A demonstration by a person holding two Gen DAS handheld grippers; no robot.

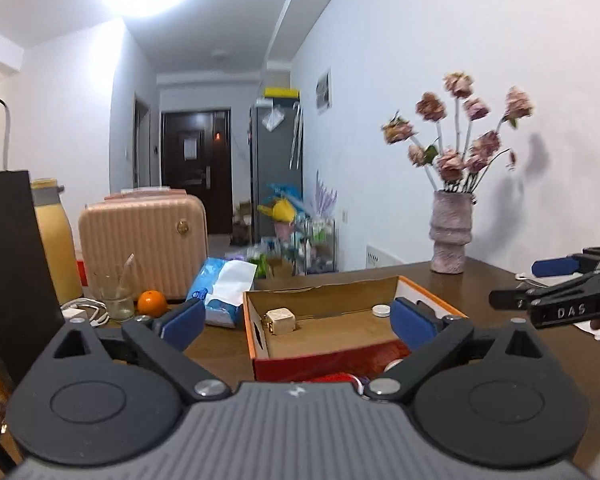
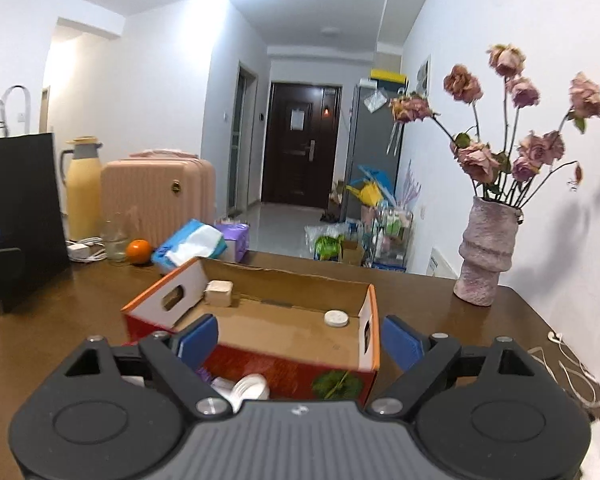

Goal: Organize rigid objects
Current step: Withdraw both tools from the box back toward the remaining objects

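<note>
An open cardboard box with orange rims and red sides sits on the brown table. Inside lie a cream cube at the left end and a small white round cap at the right. My left gripper hovers before the box, open wide, nothing between its blue pads. My right gripper is open too, spanning the box's near wall without touching it; it also shows at the right edge of the left wrist view. White caps and something purple lie just before the box, partly hidden.
At the back left stand a pink suitcase, a yellow flask, a black bag, a glass jar, an orange and a tissue pack. A vase of dried roses stands back right. White cable trails at the right.
</note>
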